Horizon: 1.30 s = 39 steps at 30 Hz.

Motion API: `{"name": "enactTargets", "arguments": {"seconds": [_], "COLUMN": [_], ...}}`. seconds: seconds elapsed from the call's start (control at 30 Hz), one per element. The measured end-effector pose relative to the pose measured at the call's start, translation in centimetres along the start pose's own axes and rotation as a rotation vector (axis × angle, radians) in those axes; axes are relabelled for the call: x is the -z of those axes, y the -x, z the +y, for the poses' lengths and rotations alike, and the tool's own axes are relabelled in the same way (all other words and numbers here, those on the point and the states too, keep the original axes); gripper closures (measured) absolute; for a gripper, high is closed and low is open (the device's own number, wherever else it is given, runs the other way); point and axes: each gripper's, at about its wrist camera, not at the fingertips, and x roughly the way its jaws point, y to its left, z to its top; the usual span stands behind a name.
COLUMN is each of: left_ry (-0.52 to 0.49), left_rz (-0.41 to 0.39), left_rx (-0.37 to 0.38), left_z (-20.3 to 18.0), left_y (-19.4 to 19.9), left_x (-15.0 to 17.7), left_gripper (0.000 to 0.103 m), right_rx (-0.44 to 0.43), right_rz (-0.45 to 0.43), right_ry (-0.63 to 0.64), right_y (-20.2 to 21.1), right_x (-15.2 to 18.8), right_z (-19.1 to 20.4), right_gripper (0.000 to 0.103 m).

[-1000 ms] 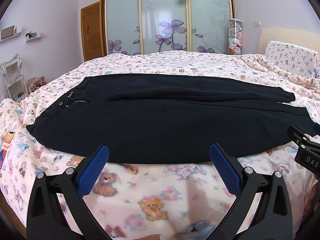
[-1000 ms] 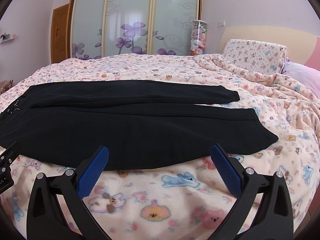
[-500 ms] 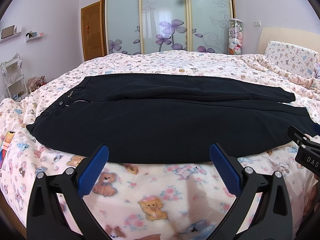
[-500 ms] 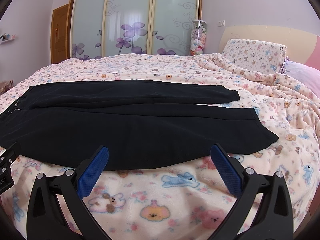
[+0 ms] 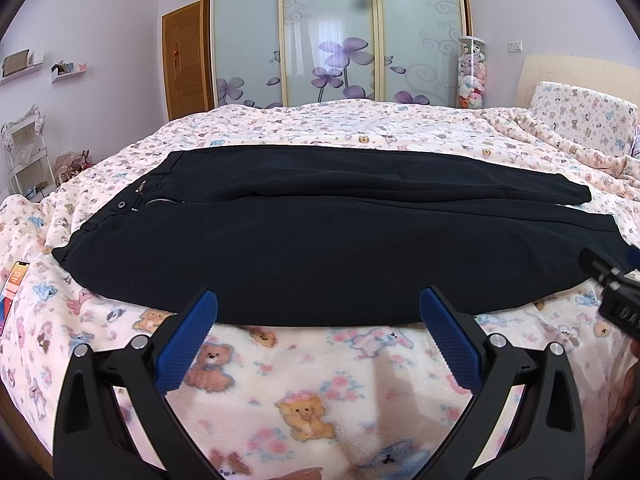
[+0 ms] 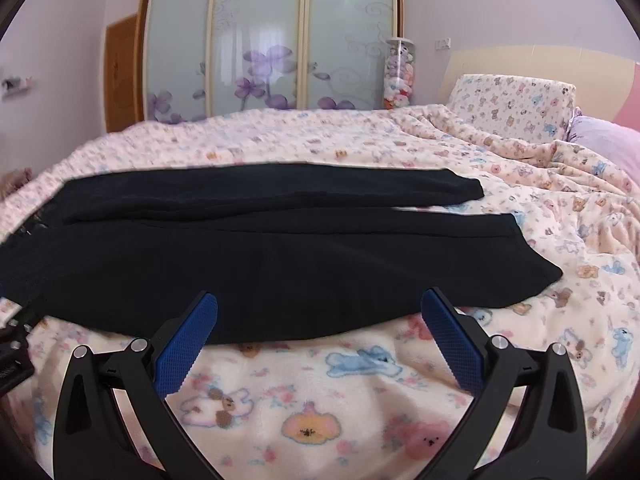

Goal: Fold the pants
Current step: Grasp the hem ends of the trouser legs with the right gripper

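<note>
Black pants (image 5: 320,240) lie flat across the bed, waistband to the left, both legs stretched to the right, one beyond the other. They also show in the right wrist view (image 6: 280,256), with the leg ends at the right. My left gripper (image 5: 318,312) is open and empty, just short of the pants' near edge. My right gripper (image 6: 319,314) is open and empty at the same near edge, further toward the leg ends. The right gripper's body shows at the right edge of the left wrist view (image 5: 616,300).
The bed has a pink teddy-bear blanket (image 5: 304,392). A phone (image 5: 12,284) lies at the bed's left edge. Pillows (image 6: 516,100) sit at the headboard on the right. A glass wardrobe (image 5: 332,36) and a white rack (image 5: 22,156) stand beyond.
The right wrist view has shifted slightly and blurred, so the right gripper is moving a little. The left gripper and the pants have not moved.
</note>
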Motion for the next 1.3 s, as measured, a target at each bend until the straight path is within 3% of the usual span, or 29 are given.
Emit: {"name": "enactTargets", "arguments": {"seconds": [0.17, 0.3, 0.4, 0.5, 0.6, 0.73, 0.8, 0.87, 0.97, 1.3], "left_ry": [0.011, 0.016, 0.047, 0.110, 0.162, 0.107, 0.060, 0.010, -0.036, 0.010], "left_rz": [0.026, 0.006, -0.015, -0.003, 0.001, 0.019, 0.000, 0.002, 0.019, 0.151], "left_rx": [0.011, 0.041, 0.057, 0.096, 0.113, 0.089, 0.055, 0.039, 0.049, 0.158], "left_z": [-0.2, -0.1, 0.1, 0.5, 0.8, 0.1, -0.7, -1.6, -2.4, -1.7], "left_y": [0.0, -0.4, -1.4, -3.4, -4.9, -5.8, -5.6, -5.7, -6.0, -8.4], "left_x": [-0.4, -2.8, -4.9, -5.9, -5.1, -4.3, -4.0, -3.8, -3.7, -3.3], "left_gripper": [0.002, 0.002, 0.002, 0.002, 0.002, 0.002, 0.002, 0.002, 0.002, 0.002], "right_rx": [-0.105, -0.255, -0.315, -0.315, -0.311, -0.330, -0.316, -0.299, -0.200, -0.012], "right_rz": [-0.052, 0.012, 0.075, 0.134, 0.170, 0.242, 0.265, 0.279, 0.284, 0.330], "right_ry": [-0.015, -0.128, -0.257, -0.356, -0.357, -0.406, -0.468, -0.504, -0.505, -0.452], "right_y": [0.6, -0.9, -3.6, -6.7, -9.9, -16.1, -19.4, -22.2, -25.7, -33.0], "right_x": [-0.9, -4.1, -6.9, -9.4, -11.6, -14.1, -15.1, -16.0, -17.1, -16.3], "right_z": [-2.4, -6.6, -11.0, -14.7, -16.9, -20.3, -22.0, -23.5, -24.9, -27.6], "right_gripper": [0.001, 0.001, 0.001, 0.001, 0.001, 0.001, 0.004, 0.014, 0.019, 0.028]}}
